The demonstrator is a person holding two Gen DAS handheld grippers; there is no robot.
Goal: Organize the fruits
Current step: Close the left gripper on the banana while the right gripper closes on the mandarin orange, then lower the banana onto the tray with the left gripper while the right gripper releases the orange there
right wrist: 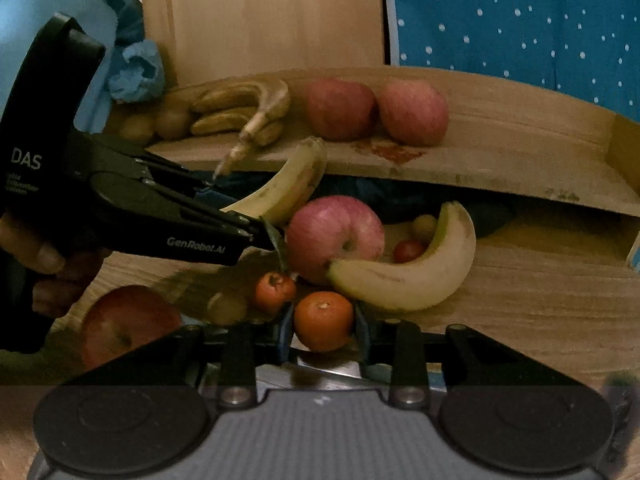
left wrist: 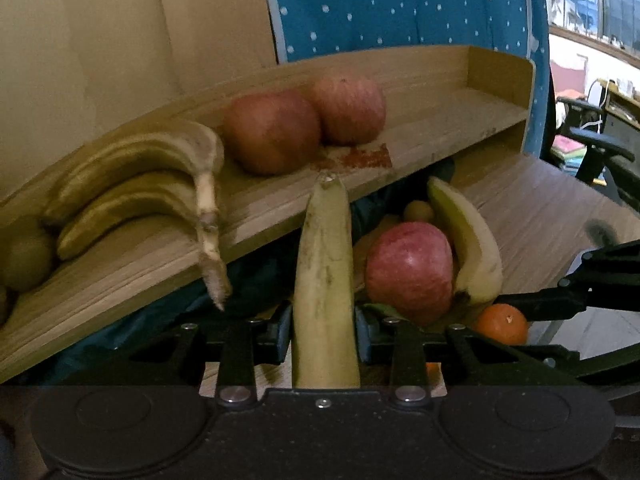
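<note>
My left gripper (left wrist: 323, 330) is shut on a yellow-green banana (left wrist: 325, 280) and holds it up toward the front edge of the wooden shelf (left wrist: 440, 136); it also shows in the right wrist view (right wrist: 288, 188). The shelf holds a banana bunch (left wrist: 132, 188) and two red apples (left wrist: 272, 132) (left wrist: 348, 110). My right gripper (right wrist: 323, 336) is shut on an orange (right wrist: 323, 320) over the table. A pile below has a red apple (right wrist: 334, 232) and a banana (right wrist: 416, 276).
More fruit lies on the wooden table (right wrist: 540, 312): a small orange (right wrist: 274, 290), a red apple (right wrist: 124, 328) at the left, a small red fruit (right wrist: 408, 250). Brownish round fruits (right wrist: 160, 122) sit at the shelf's left end. A blue dotted cloth (right wrist: 520, 20) hangs behind.
</note>
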